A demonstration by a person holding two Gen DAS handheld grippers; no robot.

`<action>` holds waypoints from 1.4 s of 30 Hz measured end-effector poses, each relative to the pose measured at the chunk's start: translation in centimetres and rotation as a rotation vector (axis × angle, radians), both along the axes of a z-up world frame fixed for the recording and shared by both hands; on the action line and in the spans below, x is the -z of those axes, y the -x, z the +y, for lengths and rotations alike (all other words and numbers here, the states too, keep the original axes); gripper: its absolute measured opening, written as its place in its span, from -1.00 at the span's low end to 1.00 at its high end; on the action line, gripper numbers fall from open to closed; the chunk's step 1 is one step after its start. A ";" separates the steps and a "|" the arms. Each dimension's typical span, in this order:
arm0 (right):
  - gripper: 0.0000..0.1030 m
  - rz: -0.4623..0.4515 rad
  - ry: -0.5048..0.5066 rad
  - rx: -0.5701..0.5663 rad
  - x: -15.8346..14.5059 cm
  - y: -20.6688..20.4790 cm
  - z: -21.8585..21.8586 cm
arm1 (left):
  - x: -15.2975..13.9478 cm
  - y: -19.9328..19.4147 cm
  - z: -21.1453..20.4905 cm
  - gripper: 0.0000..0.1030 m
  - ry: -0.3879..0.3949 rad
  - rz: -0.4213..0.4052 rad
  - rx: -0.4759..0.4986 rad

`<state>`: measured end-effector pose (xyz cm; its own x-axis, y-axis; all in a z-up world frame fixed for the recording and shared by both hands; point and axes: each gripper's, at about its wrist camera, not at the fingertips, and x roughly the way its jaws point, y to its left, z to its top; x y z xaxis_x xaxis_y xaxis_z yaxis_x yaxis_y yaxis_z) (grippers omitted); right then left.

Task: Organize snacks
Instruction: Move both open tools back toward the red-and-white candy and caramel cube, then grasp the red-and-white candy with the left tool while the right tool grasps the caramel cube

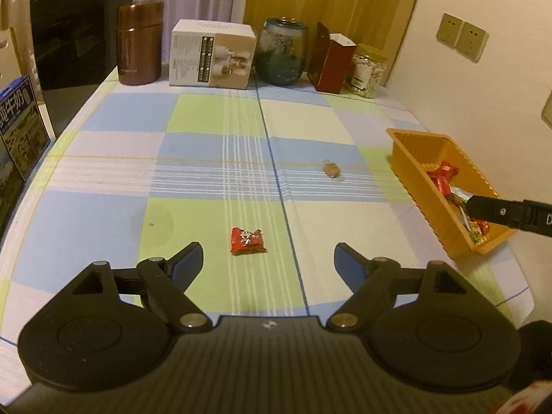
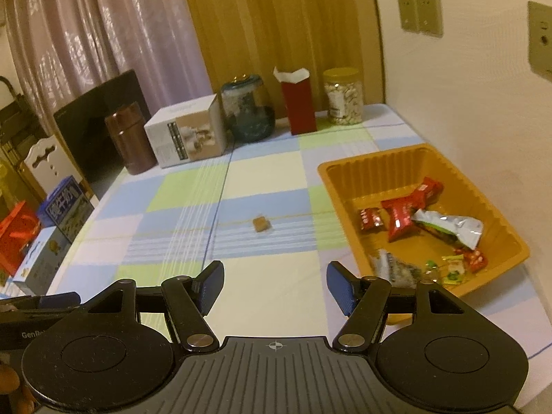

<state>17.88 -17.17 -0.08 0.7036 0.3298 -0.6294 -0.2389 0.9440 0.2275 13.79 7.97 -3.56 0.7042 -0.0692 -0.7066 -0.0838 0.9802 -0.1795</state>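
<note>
Your left tongs (image 1: 267,258) are wide apart and hold nothing, with the red candy (image 1: 247,240) lying just in front on the worktop (image 1: 103,207). Your right tongs (image 2: 274,288) are spread too, near the orange tray (image 2: 345,186). Pinch too high and the flat wrapper may slide away. The brown candy (image 2: 261,224) waits farther off.

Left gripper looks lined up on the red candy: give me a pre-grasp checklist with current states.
1. Left gripper open: ok, jaws spread wide.
2. Left gripper empty: ok.
3. Red candy between the fingertips' line: ok, just ahead, centred.
4. Candy free of neighbours: ok, brown candy lies far off.
5. Tray has room: ok, bare floor shows.
6. Right gripper out of the way: ok, open and empty near the tray.
</note>
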 end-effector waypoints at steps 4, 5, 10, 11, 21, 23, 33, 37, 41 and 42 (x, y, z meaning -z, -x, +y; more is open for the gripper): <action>0.28 0.016 0.009 -0.009 1.3 -1.0 0.9 | 1.3 -1.0 0.6 0.58 0.001 0.017 0.005; 0.28 0.019 0.010 -0.012 1.6 -1.2 1.1 | 1.7 -1.4 0.7 0.58 -0.001 0.023 0.011; 0.28 0.034 0.018 -0.025 3.2 -2.6 2.0 | 3.2 -3.1 1.2 0.58 -0.022 0.035 0.053; 0.28 0.037 0.021 -0.028 3.5 -2.9 2.2 | 3.5 -3.4 1.3 0.58 -0.029 0.038 0.063; 0.28 0.029 0.053 -0.068 6.2 -5.6 3.8 | 7.2 -6.9 2.3 0.57 -0.205 0.083 0.252; 0.28 0.036 0.058 -0.065 6.8 -6.2 3.9 | 8.0 -7.5 2.3 0.48 -0.255 0.084 0.301; 0.28 0.048 0.049 -0.079 8.3 -8.3 4.5 | 9.7 -9.2 0.7 0.03 -0.316 0.019 0.481; 0.28 0.053 0.039 -0.086 8.6 -9.4 4.9 | 9.6 -9.8 1.0 -0.44 -0.211 0.053 0.448; 0.28 0.046 0.055 -0.103 8.9 -10.3 5.4 | 9.5 -9.2 0.9 -0.44 -0.208 0.058 0.404; 0.28 0.045 0.058 -0.107 8.9 -10.5 5.5 | 9.5 -9.1 0.9 -0.44 -0.208 0.057 0.403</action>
<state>28.40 -11.69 -9.02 0.6371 0.3636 -0.6796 -0.3302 0.9255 0.1856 22.84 8.86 -13.05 0.6096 -0.1820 -0.7715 0.3073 0.9514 0.0183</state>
